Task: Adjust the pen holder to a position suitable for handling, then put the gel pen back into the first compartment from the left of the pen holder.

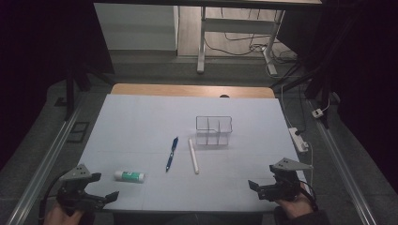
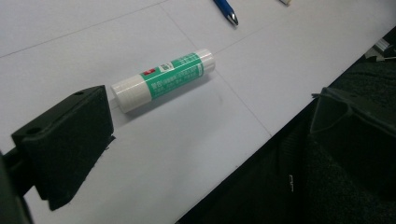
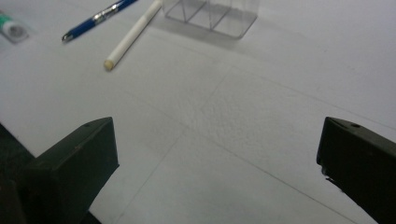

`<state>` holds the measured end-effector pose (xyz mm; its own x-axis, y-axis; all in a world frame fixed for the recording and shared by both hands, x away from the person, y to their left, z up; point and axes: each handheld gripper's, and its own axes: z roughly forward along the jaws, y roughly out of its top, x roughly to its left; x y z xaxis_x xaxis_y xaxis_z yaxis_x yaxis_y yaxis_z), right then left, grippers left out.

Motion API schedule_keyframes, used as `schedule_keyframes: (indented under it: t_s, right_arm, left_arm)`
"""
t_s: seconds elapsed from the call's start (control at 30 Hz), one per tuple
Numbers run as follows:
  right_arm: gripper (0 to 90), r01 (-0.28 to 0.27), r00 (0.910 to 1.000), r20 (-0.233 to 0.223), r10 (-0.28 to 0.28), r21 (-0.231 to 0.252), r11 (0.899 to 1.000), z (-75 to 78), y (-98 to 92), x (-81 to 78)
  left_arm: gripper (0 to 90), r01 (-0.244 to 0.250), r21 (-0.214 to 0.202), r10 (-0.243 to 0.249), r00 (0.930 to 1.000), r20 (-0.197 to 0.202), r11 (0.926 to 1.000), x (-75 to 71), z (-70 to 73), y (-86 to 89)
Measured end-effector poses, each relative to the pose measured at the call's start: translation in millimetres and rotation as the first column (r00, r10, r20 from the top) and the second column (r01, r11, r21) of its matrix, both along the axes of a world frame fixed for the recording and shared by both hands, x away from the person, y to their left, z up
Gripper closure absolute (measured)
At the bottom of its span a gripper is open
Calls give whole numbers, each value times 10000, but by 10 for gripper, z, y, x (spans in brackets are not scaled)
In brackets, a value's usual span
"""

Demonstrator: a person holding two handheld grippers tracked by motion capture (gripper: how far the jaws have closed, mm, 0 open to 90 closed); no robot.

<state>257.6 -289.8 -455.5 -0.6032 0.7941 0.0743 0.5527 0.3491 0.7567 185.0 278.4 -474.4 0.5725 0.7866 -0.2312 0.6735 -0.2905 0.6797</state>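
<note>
High view
Table: a table under a pale sheet, with a strip of bare wood along its far edge.
Left gripper: the left gripper sits at the near left corner, held in a hand that comes up from the bottom; its jaws stand apart with nothing between them.
Glue stick: the glue stick lies flat near the near edge, just beside the left gripper and apart from it, its length running along that edge.
Blue pen: the blue pen lies around the middle of the sheet, pointing roughly from the near edge toward the far edge.
White stick: the white stick lies just beside the pen on its right, not touching it.
Clear organizer: the clear organizer with inner dividers stands upright beyond the white stick, toward the far edge.
Right gripper: the right gripper is at the near right corner, jaws parted and empty.

Left gripper view
Left gripper: both black jaws are spread wide, one over the sheet, the other past the table's near edge.
Glue stick: the white and green tube lies on the sheet just ahead of the jaw over the sheet, untouched.
Blue pen: its tip shows beyond the tube.

Right gripper view
Right gripper: jaws wide apart over bare sheet, holding nothing.
Things ahead: the white stick, the blue pen and the organizer's base lie well ahead; the glue stick's end is farthest to the side.
</note>
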Motion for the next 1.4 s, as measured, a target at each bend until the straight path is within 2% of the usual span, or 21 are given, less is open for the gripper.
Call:
schedule_keyframes:
  t_s: [0.07, 0.2, 0.33, 0.4, 0.47, 0.6, 0.7, 0.83, 0.9, 1.03, 1.27, 1.4]
  right_arm:
    - [0, 60, 9999, 98, -62, 209, 9998, 8, -22, -7]
    - [0, 150, 9998, -112, -146, 361, 9992, 3, -41, 13]
    - [0, 97, 9998, -180, -90, 400, 9992, 1, -38, 15]
    - [0, 17, 9999, -171, -11, 389, 9992, 1, -37, 15]
    - [0, -48, 9998, -164, 55, 394, 9992, -1, -33, 14]
    - [0, -149, 9997, -179, 155, 339, 9993, -2, -27, 15]
    - [0, -183, 9996, -207, 190, 300, 9994, -3, -21, 17]
    - [0, -224, 9994, -256, 229, 202, 9995, -5, -8, 19]
    - [0, -278, 9992, -279, 283, 161, 9995, -7, -2, 21]
    - [0, -394, 9987, -324, 397, 103, 9992, -10, 7, 25]
    - [0, -458, 9982, -379, 462, 119, 9989, -12, 4, 30]
    - [0, -519, 9978, -417, 524, 129, 9986, -14, 5, 33]
  left_arm:
    - [0, -4, 63, 3, 10000, 98, 10000, 6, 6, -6]
    - [0, 302, -72, -301, 9995, 123, 9995, 46, 21, -27]
    - [0, 747, -206, -731, 9949, 700, 9970, 81, 32, -78]
    - [0, 911, -439, -878, 9936, 706, 9949, 114, 40, -116]
    - [0, 980, -490, -950, 9936, 614, 9940, 156, 50, -162]
    - [0, 1111, -144, -1101, 9921, 596, 9937, 238, 56, -271]
    - [0, 1209, 518, -1234, 9912, 478, 9913, 300, 31, -362]
    - [0, 1351, 800, -1382, 9898, 338, 9876, 400, 13, -446]
    - [0, 1252, 845, -1285, 9911, 358, 9885, 462, 15, -487]
    - [0, 1139, 682, -1155, 9931, 199, 9911, 615, 18, -604]
    - [0, 1365, 1130, -1374, 9905, 1, 9842, 883, -15, -855]
    - [0, 1564, 1601, -1574, 9875, -67, 9746, 1023, -63, -993]
